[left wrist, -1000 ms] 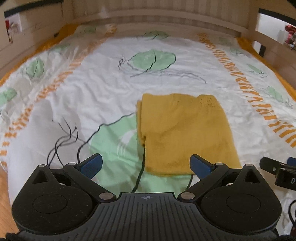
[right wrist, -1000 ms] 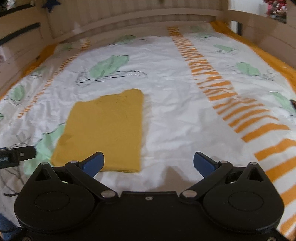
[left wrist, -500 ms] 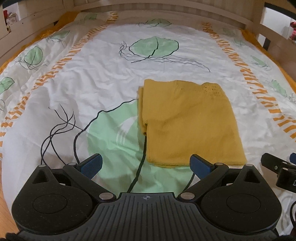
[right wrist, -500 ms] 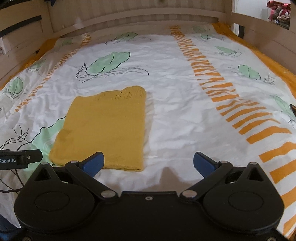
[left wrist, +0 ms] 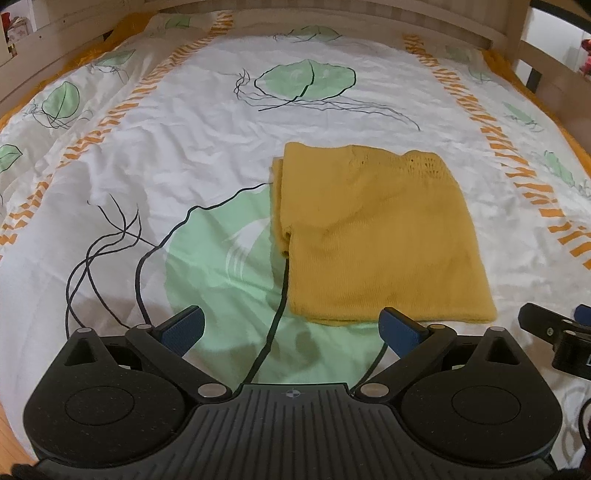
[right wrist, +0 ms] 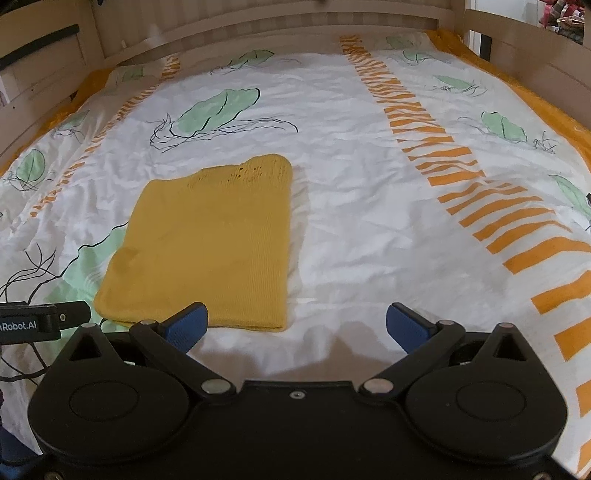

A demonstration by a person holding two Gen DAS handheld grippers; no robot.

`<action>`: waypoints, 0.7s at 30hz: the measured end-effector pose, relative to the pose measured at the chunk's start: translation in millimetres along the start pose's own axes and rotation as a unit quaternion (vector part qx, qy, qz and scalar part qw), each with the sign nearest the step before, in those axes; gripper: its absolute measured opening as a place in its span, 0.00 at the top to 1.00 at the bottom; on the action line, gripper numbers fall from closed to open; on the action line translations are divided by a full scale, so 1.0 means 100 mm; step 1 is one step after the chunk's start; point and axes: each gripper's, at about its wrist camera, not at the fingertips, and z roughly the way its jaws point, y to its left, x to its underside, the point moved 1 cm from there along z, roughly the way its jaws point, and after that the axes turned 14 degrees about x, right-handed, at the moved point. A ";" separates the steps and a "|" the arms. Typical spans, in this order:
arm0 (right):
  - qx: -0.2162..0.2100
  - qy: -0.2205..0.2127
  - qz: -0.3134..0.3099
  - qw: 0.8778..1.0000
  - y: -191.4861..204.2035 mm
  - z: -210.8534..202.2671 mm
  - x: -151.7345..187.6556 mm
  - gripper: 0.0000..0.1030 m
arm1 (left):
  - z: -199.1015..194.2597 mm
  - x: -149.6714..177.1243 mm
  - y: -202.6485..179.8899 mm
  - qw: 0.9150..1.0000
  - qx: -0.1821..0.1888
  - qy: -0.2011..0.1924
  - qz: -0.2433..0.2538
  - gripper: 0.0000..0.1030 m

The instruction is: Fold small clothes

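Note:
A mustard-yellow knitted garment (left wrist: 373, 240) lies folded flat into a rectangle on the bed; it also shows in the right wrist view (right wrist: 210, 243). My left gripper (left wrist: 291, 328) is open and empty, hovering just short of the garment's near left corner. My right gripper (right wrist: 297, 326) is open and empty, just short of the garment's near right corner. Each gripper's side shows at the edge of the other's view.
The bed has a white cover (left wrist: 166, 155) printed with green leaves and orange stripes. A wooden bed frame (right wrist: 266, 22) rises at the far end and along both sides (left wrist: 546, 74).
Both grippers have tilted down and moved slightly nearer the bed. The garment has not moved and both grippers stay open.

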 end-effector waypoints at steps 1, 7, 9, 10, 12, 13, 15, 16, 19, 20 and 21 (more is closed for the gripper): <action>0.000 0.001 0.000 1.000 0.00 0.00 0.00 0.00 | 0.00 0.00 0.00 1.000 0.000 0.001 0.000 0.01; -0.004 0.005 0.003 1.000 0.00 0.02 -0.01 0.00 | 0.02 0.01 -0.01 1.000 0.002 0.003 -0.001 0.01; -0.006 0.008 0.005 1.000 0.00 0.04 -0.01 0.00 | 0.02 0.01 -0.01 1.000 0.003 0.003 0.000 0.01; -0.006 0.010 0.007 1.000 0.00 0.04 -0.01 0.00 | 0.03 0.01 -0.01 1.000 0.002 0.004 0.000 0.01; -0.008 0.013 0.009 1.000 0.00 0.05 -0.01 0.00 | 0.04 0.01 -0.01 1.000 0.003 0.005 0.000 0.01; -0.008 0.014 0.009 1.000 0.00 0.06 -0.01 0.00 | 0.04 0.01 -0.01 1.000 0.003 0.006 0.000 0.01; -0.008 0.016 0.008 1.000 0.01 0.07 -0.01 0.00 | 0.05 0.01 -0.01 1.000 0.004 0.007 -0.001 0.01; -0.009 0.017 0.008 1.000 0.01 0.07 -0.01 0.00 | 0.05 0.01 -0.01 1.000 0.005 0.007 -0.001 0.01; -0.010 0.021 0.005 1.000 0.03 0.09 -0.01 0.00 | 0.06 0.01 0.00 1.000 0.006 0.009 -0.003 0.01; -0.010 0.022 0.004 1.000 0.04 0.09 -0.01 0.00 | 0.06 0.01 0.00 1.000 0.006 0.009 -0.003 0.01; -0.011 0.023 0.004 1.000 0.04 0.10 -0.01 0.00 | 0.06 0.01 0.00 1.000 0.007 0.010 -0.004 0.01</action>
